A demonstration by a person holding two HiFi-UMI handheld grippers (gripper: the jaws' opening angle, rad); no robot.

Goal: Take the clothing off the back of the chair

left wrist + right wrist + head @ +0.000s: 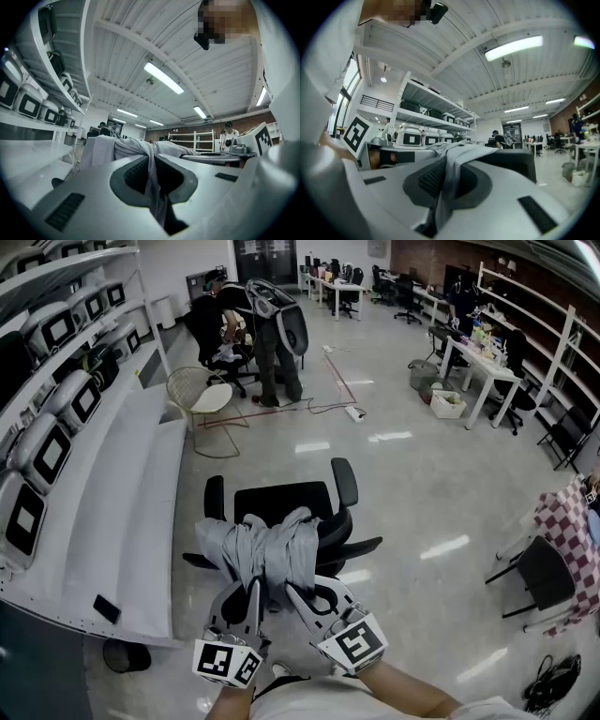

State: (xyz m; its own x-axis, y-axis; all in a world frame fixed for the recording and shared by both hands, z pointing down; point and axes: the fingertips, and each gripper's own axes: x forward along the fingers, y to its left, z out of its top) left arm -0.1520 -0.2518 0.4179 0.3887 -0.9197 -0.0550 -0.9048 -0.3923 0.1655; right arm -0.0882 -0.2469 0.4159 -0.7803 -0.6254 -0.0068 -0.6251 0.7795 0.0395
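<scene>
A single grey garment (267,549) lies bunched over the back of one black office chair (291,498), at the near centre of the floor. Two grippers meet it from the near side. The left gripper (251,601) is pinched tight on a fold of the cloth, and the right gripper (296,596), just beside it, is also clamped on a fold. The garment looks soft, light and limp. It would likely sag once lifted and could catch on the chair back, so holds on bunched folds near the top suit it.

Wire chair (200,396) nr shelf (122,521), ppl (273,343) behind, desk (485,368) rt.
</scene>
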